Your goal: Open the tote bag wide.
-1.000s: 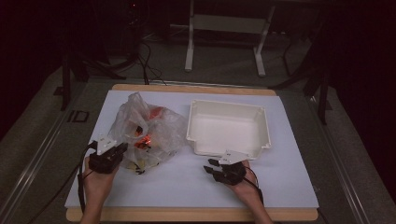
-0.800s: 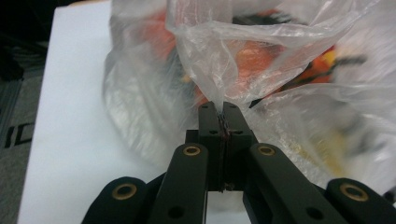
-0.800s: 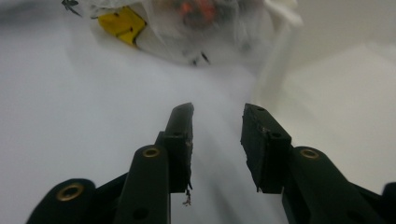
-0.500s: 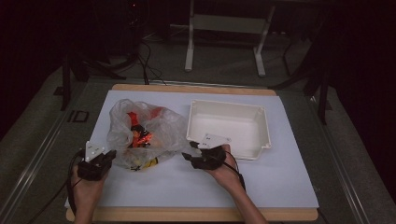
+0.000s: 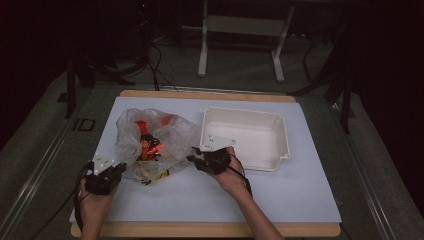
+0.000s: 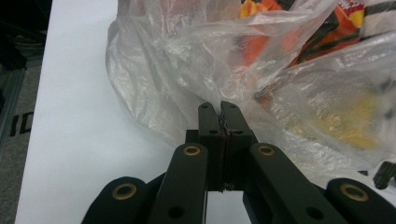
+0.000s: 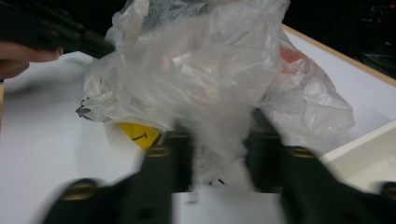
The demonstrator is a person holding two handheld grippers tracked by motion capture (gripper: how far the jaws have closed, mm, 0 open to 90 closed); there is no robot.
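Broadly, my white table sheet (image 5: 280,200) carries a rigid, rectangular white plastic tray (image 5: 247,137), its long axis across the table, and left of it the crinkled clear plastic bag (image 5: 150,145), lumpy, holding orange and yellow packets. My left gripper (image 6: 219,114) is clamped on the film at the bag's near-left edge. My right gripper (image 5: 194,159) has just been closing; bag film lies between its jaws, though blur hides any pinch.

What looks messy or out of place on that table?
Only the crumpled plastic bag of snack packets: it sprawls beside the empty white tray, pinched by the left claw, with film between the right claw's jaws.
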